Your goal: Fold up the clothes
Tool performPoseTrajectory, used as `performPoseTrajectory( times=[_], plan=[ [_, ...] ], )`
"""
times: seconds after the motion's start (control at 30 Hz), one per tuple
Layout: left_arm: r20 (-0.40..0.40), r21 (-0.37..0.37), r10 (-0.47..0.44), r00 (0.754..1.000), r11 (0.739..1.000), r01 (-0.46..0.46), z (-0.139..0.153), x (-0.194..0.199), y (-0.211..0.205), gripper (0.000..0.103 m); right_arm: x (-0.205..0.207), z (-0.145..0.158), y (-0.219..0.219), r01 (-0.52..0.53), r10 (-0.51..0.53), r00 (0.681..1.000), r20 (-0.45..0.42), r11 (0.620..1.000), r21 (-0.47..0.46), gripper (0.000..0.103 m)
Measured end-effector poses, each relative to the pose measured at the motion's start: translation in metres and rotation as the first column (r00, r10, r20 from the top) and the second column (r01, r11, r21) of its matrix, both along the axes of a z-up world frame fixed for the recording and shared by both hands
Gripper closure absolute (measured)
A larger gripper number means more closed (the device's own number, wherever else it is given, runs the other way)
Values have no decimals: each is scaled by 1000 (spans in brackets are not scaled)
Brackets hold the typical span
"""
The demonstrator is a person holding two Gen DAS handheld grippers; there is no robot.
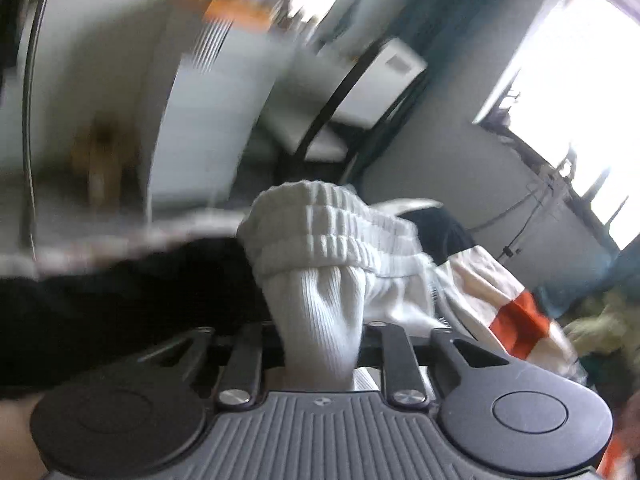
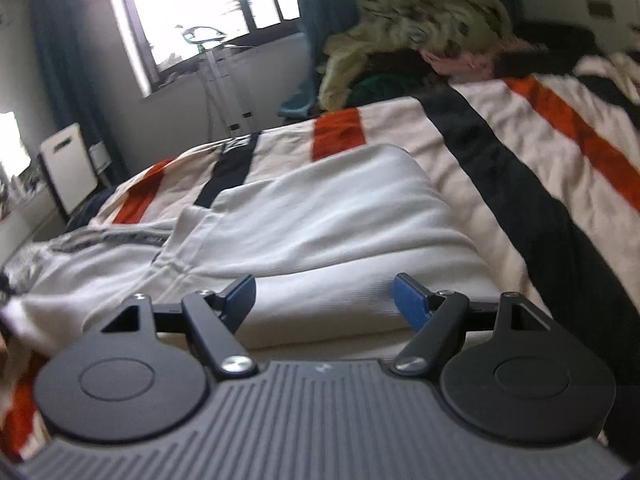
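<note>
My left gripper (image 1: 318,344) is shut on a white ribbed garment (image 1: 320,272); its elastic waistband bunches up above the jaws, lifted off the bed. In the right wrist view the same white garment (image 2: 320,232) lies partly folded on the striped bedspread (image 2: 520,140). My right gripper (image 2: 324,300) is open, its blue fingertips (image 2: 410,300) spread just above the garment's near folded edge, holding nothing.
A pile of olive and dark clothes (image 2: 424,20) sits at the far end of the bed. A window (image 2: 208,4) and a white stand (image 2: 224,80) are beyond the bed's left side. A chair (image 1: 344,104) and white furniture (image 1: 216,120) show blurred in the left view.
</note>
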State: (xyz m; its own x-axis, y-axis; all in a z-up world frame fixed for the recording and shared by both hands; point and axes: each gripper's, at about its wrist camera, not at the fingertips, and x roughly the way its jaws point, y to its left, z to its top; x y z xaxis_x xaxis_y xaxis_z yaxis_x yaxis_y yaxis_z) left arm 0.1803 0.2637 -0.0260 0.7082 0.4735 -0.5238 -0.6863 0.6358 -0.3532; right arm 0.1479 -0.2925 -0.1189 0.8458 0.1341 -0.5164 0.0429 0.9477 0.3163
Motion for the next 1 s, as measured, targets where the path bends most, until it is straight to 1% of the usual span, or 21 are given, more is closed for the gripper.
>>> performPoseTrajectory(
  times=[0.03,0.1,0.17,0.27,0.37,0.43,0.5,0.57,0.6,0.63,0.67,0.73,0.8,0.87,0.9,1.0],
  plan=[
    [-2,74,-4,1000,997,4,8,1,-14,87,-1,0,-5,12,-12,1000,0,1000,15,26],
    [13,171,-20,1000,985,18,26,-1,-34,88,-5,3,-17,55,-56,998,8,997,46,26],
    [38,231,-48,998,972,38,46,-2,-53,89,-12,8,-30,93,-95,995,23,993,79,26],
    [74,323,-70,995,946,42,81,-3,-88,89,-25,17,-54,138,-149,987,53,975,177,26],
    [127,381,-100,987,924,45,118,-2,-138,89,-36,29,-72,154,-182,979,86,952,266,26],
    [157,420,-129,979,906,52,141,2,-178,89,-42,36,-86,159,-202,974,104,934,319,26],
    [185,456,-161,970,888,60,158,8,-220,89,-50,41,-102,185,-243,963,115,910,372,26],
    [203,477,-198,959,875,80,171,15,-265,89,-56,41,-118,234,-299,948,109,888,395,25],
    [212,488,-217,953,868,89,177,18,-287,89,-58,41,-127,261,-327,939,104,877,404,23],
    [211,501,-242,947,858,108,177,21,-310,89,-60,40,-135,284,-351,932,93,864,415,23],
    [186,521,-279,942,841,146,162,22,-332,89,-60,39,-144,306,-372,925,79,850,429,23],
    [134,556,-351,927,801,223,133,26,-377,89,-60,35,-161,340,-406,912,51,821,458,23],
    [80,585,-419,905,754,297,104,29,-422,89,-59,29,-177,352,-421,907,19,782,514,23],
    [23,610,-482,876,701,370,75,33,-467,89,-58,22,-191,359,-436,900,-8,730,581,23],
    [-6,620,-512,859,672,405,60,35,-489,89,-59,19,-196,361,-446,895,-10,712,603,23],
    [-96,642,-592,800,577,505,17,40,-557,89,-59,19,-206,378,-471,882,-3,704,601,23]
  ],
)
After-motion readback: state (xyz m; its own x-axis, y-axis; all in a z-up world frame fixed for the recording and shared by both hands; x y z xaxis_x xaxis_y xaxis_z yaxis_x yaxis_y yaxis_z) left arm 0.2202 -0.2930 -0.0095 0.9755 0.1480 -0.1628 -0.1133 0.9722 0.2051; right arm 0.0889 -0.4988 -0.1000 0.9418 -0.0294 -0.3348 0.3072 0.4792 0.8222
